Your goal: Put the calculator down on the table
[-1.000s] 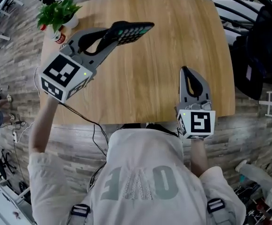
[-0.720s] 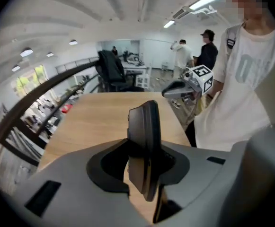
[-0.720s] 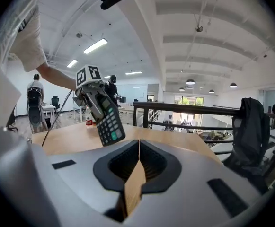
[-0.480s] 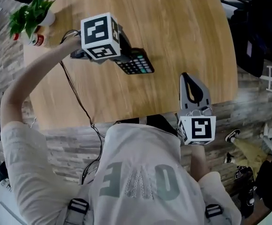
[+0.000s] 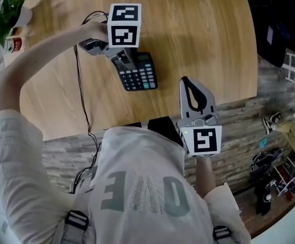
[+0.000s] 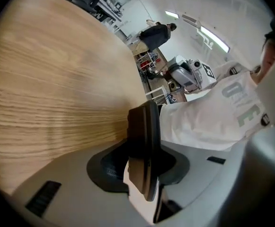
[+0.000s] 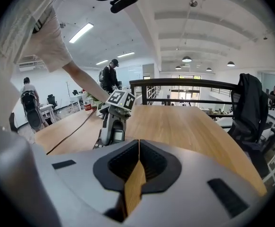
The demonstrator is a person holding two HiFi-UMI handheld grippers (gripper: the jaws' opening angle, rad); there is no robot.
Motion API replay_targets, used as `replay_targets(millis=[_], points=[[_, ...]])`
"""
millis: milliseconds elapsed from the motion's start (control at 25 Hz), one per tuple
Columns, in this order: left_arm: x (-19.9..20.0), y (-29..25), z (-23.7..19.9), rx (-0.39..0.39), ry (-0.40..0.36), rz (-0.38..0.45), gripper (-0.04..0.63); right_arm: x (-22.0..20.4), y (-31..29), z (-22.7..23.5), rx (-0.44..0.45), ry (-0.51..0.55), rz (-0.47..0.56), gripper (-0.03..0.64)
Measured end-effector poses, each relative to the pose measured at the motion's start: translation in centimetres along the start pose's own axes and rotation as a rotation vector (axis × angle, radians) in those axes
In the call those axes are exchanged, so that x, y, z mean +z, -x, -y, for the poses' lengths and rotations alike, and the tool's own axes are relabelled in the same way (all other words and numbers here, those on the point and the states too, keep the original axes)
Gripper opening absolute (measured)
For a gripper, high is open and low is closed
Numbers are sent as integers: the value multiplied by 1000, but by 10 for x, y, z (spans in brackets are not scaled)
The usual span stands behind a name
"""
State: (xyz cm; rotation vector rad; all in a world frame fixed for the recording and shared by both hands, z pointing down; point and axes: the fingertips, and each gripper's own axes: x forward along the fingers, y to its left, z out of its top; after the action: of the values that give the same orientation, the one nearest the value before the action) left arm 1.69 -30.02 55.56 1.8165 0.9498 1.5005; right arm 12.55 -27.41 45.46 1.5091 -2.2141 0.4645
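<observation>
calculator: from the head view it is seen key-side up over the near part of the wooden table, black with rows of pale keys. its top edge is pinched by the left gripper, which reaches in from the left with its marker cube uppermost. whether the calculator's underside already rests flat on the wood cannot quite be judged from above. the right gripper is held over the table's near edge, well apart from the calculator, its jaws pressed together on nothing. a potted plant is set at the far left corner, and a black cable is draped down over the near table edge.

in the left gripper view, the calculator is shown edge-on as a thin dark slab, clamped between the jaws of the left gripper. the table fills the left side and a white shirt the right.

in the right gripper view, the jaws of the right gripper are closed, with only a narrow slit of wood visible between them. beyond them the left gripper is seen low on the table, and a dark chair is placed at the right.
</observation>
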Motion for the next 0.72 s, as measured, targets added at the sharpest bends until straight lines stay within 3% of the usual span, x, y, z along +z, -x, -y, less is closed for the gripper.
replay_targets(millis=[200, 440, 600, 720], points=[[0, -3, -12, -66, 91, 25, 123, -6, -8, -2, 5, -11, -16, 21], [-2, -6, -24, -63, 143, 37, 126, -5, -12, 3, -11, -38, -21, 21], [-2, -5, -28, -3, 144, 42, 130, -1, -16, 1, 4, -10, -16, 21], [0, -3, -32, 109, 110, 38, 132, 2, -16, -2, 17, 3, -11, 21]])
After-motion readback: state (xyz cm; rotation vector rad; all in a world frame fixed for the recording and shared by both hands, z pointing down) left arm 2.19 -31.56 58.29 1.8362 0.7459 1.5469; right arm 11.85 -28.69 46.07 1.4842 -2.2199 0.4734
